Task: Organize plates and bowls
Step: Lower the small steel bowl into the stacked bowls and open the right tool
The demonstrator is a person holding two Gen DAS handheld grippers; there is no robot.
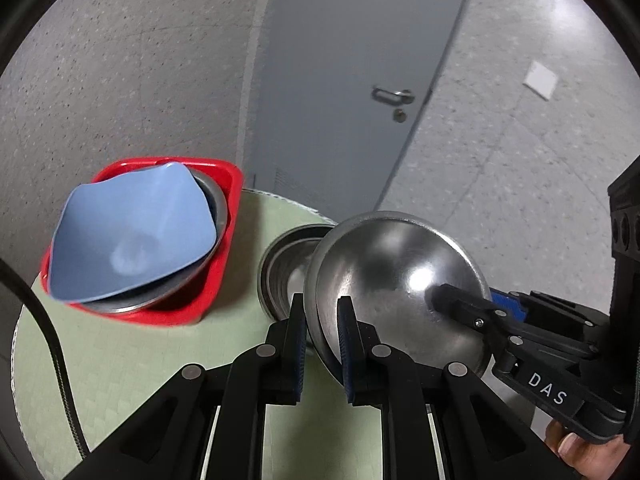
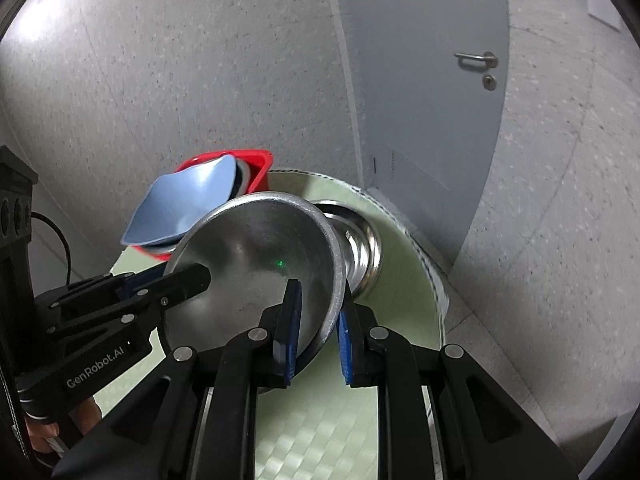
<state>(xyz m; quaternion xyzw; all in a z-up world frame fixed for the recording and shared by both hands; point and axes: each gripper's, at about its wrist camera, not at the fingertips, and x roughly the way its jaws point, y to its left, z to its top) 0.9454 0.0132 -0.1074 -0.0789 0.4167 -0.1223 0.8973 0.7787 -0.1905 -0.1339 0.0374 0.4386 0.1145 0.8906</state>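
Your left gripper [image 1: 322, 320] is clamped on the near-left rim of the steel bowl [image 1: 396, 280]; your right gripper [image 2: 320, 312] pinches its opposite rim. Keep it level above the nested steel bowls [image 1: 286, 268] beside the red bin [image 1: 224, 216], then lower squarely

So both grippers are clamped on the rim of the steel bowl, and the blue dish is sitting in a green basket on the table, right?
Not quite: the basket is red, not green; the left wrist view shows it. The rest holds: the left gripper and right gripper clamp the steel bowl by its rim, and the blue dish sits in that basket on the table.
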